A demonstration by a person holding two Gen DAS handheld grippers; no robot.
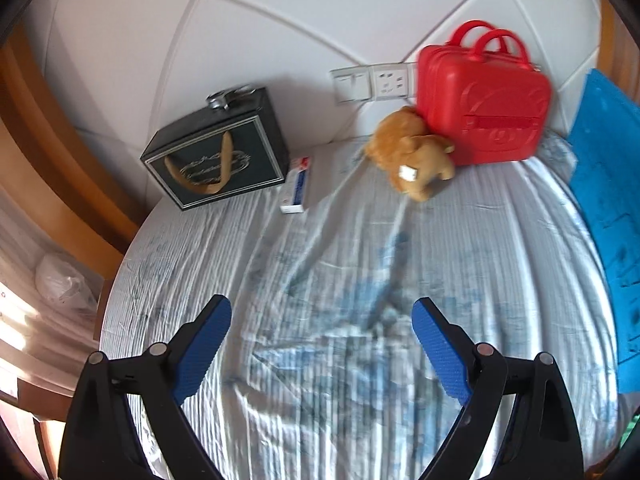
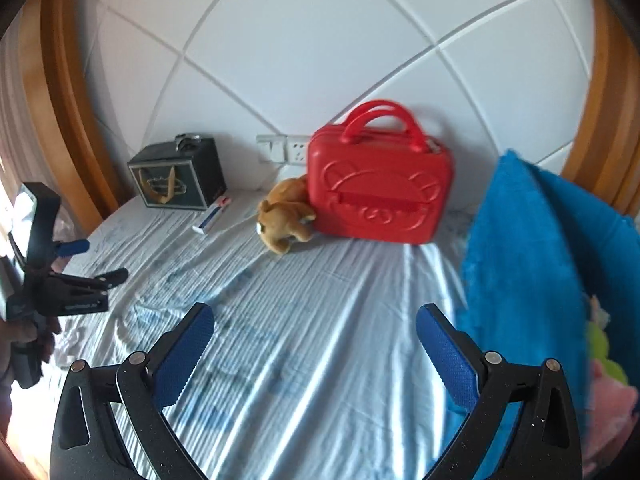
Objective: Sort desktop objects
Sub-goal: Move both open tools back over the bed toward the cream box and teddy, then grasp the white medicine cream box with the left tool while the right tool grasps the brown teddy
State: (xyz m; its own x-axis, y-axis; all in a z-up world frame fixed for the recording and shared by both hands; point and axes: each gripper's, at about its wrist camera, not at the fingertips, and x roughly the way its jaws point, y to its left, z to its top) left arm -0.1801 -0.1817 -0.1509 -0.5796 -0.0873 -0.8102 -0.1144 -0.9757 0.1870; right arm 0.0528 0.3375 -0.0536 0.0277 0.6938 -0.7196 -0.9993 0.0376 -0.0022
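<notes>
A red plastic case (image 1: 484,110) with two handles stands upright at the far right against the headboard; it also shows in the right wrist view (image 2: 380,194). A brown plush dog (image 1: 412,154) leans on its left side, also in the right wrist view (image 2: 286,216). A small white and blue box (image 1: 296,186) lies beside a dark gift bag (image 1: 218,152); both show in the right wrist view, the box (image 2: 212,218) and the bag (image 2: 176,176). My left gripper (image 1: 322,310) is open and empty above the striped sheet, and it also shows at the left of the right wrist view (image 2: 96,260). My right gripper (image 2: 316,316) is open and empty.
A blue fuzzy blanket (image 2: 532,272) rises at the right, also in the left wrist view (image 1: 608,208). Soft toys (image 2: 604,360) lie behind it. A white padded headboard (image 2: 320,60) with wall sockets (image 1: 372,80) backs the bed. A wooden frame (image 1: 52,152) curves at left.
</notes>
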